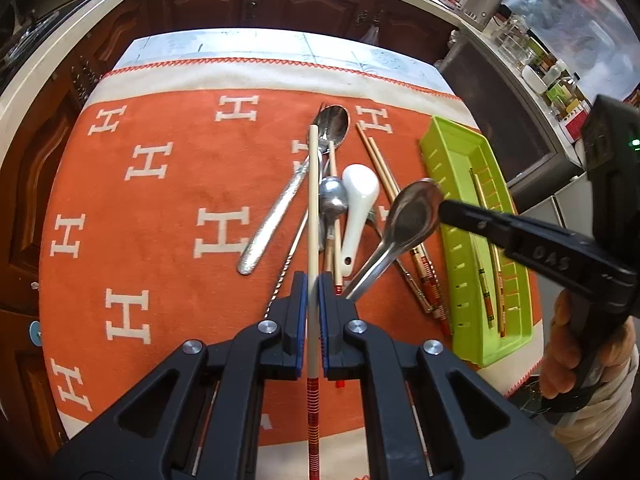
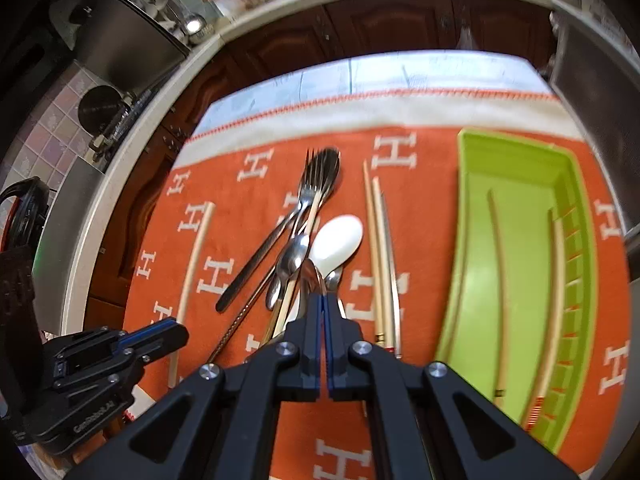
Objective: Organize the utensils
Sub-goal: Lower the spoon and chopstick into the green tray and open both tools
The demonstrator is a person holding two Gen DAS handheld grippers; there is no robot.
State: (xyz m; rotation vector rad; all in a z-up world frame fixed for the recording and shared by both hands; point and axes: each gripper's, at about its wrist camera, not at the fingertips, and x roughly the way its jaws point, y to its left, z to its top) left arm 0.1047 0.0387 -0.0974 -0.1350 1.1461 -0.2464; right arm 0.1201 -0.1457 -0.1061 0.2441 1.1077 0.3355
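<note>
Left gripper (image 1: 312, 300) pinches a pale chopstick (image 1: 313, 216); right gripper (image 2: 322, 312) pinches a steel spoon (image 1: 412, 212) left of the green tray (image 2: 516, 248).

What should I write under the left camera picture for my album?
Left gripper holds a chopstick; right gripper lifts a metal spoon.

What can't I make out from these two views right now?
- Left wrist view: the chopstick in the left gripper runs off the bottom edge.
- Right wrist view: the metal spoon in the right gripper shows edge-on, and its handle is hidden behind the gripper.
- Right wrist view: the green tray is blurred; markings on its two chopsticks are unreadable.
</note>
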